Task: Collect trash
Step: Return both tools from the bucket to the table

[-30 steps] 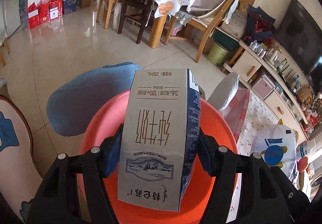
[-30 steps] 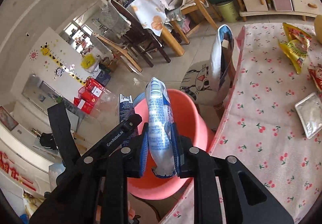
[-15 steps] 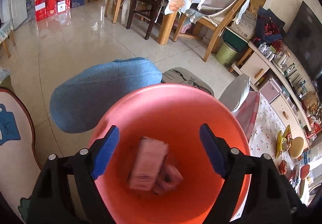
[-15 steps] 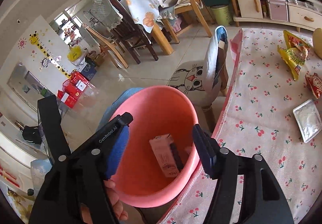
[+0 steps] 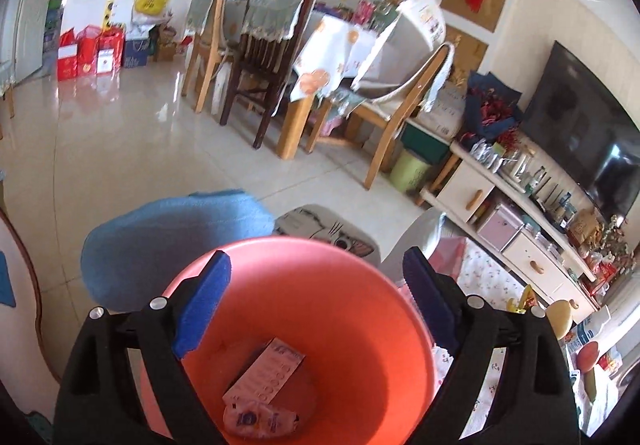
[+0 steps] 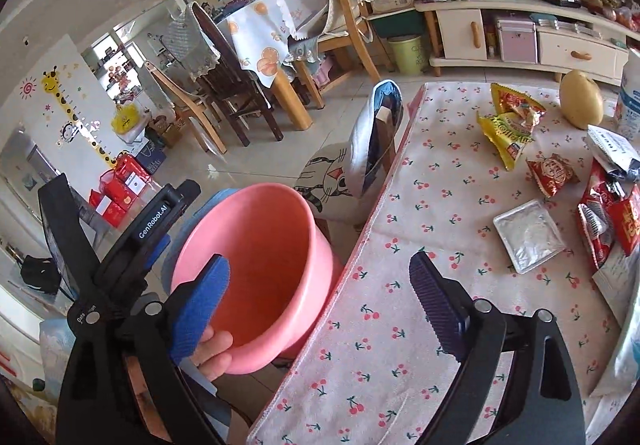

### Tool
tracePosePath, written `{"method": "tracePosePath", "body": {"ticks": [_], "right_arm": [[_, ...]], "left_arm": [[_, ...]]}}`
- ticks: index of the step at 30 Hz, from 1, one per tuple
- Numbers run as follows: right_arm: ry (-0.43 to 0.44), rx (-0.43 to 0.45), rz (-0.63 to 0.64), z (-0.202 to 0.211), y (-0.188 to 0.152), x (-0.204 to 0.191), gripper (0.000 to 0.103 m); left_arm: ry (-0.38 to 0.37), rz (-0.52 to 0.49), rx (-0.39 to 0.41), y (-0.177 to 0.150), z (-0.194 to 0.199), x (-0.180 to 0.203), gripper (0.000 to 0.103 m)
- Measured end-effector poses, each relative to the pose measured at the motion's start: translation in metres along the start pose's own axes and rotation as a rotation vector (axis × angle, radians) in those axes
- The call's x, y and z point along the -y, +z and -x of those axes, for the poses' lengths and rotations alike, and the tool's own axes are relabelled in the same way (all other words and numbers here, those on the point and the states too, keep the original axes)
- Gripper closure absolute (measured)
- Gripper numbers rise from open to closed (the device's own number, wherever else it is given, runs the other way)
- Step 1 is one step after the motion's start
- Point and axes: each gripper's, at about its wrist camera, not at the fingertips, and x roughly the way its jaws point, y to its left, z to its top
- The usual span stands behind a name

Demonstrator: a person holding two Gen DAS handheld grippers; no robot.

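Observation:
A pink bucket [image 5: 360, 325] sits right below my left gripper [image 5: 316, 269], whose jaws are opening with nothing between them. At the bucket's bottom lie a pale milk carton [image 5: 266, 375] and a crumpled wrapper [image 5: 260, 419]. In the right wrist view the bucket [image 6: 260, 237] stands off the table's left edge, with a hand [image 6: 212, 353] against its rim. My right gripper [image 6: 320, 267] hangs over that edge, its jaws opening and empty. On the cherry-print tablecloth [image 6: 420, 205] lie a yellow snack bag [image 6: 506, 125], a small red packet [image 6: 552, 173], a silver foil packet [image 6: 528, 241] and red wrappers [image 6: 608, 221].
A chair with a cat cushion [image 6: 332, 173] stands at the table's far left edge. A yellow fruit [image 6: 580, 101] lies at the back of the table. Something in blue cloth [image 5: 172, 241] sits behind the bucket. Dining chairs and a low white cabinet [image 5: 500, 213] stand further off.
Both grippers have opened. The milk carton left the left gripper and the blue-white wrapper left the right; both lie in the bucket. The right gripper has swung toward the table.

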Motion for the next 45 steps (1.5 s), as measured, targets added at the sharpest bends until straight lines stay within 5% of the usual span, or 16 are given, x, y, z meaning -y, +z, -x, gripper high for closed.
{"method": "tracePosePath", "body": {"ticks": [16, 45], "right_arm": [[-0.139, 0.256, 0.221, 0.067, -0.018, 0.022, 0.005], [-0.197, 0.162, -0.015, 0.118, -0.056, 0.165, 0.005]], "left_arm": [[-0.07, -0.202, 0.001, -0.015, 0.016, 0.051, 0.012], [-0.274, -0.554, -0.07, -0.091, 0.037, 0.166, 0.012]]}}
